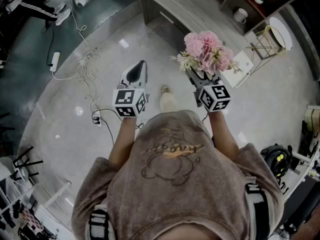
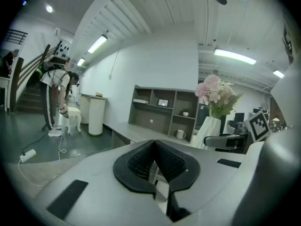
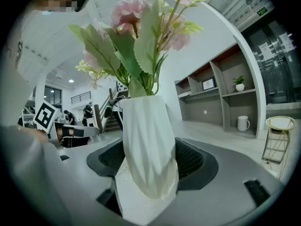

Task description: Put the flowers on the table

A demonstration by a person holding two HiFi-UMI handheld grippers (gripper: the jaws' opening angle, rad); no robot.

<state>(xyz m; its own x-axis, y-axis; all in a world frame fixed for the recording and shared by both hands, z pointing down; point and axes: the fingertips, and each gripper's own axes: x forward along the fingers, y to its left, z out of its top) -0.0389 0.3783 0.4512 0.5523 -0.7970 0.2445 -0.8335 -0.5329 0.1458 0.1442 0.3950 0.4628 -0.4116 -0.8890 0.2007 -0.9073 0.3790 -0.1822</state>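
Observation:
A bunch of pink flowers [image 1: 207,51] with green leaves stands in a white ribbed vase [image 3: 148,145]. My right gripper [image 1: 202,75] is shut on the vase, its black pads [image 3: 195,161] pressing on both sides of it, and holds it upright in the air above the floor. The same flowers [image 2: 216,95] show at the right of the left gripper view. My left gripper [image 1: 137,71] hangs level beside it on the left, shut with nothing between its pads [image 2: 141,161]. The long grey table [image 1: 200,9] lies ahead of both grippers, beyond the flowers.
White cables and a power strip [image 1: 86,69] trail over the glossy floor at the left. A gold wire side table [image 1: 272,34] and a white box [image 1: 242,66] stand at the right. Grey shelves with a white mug [image 1: 241,15] rise behind the table. A person's foot [image 1: 167,101] is below the grippers.

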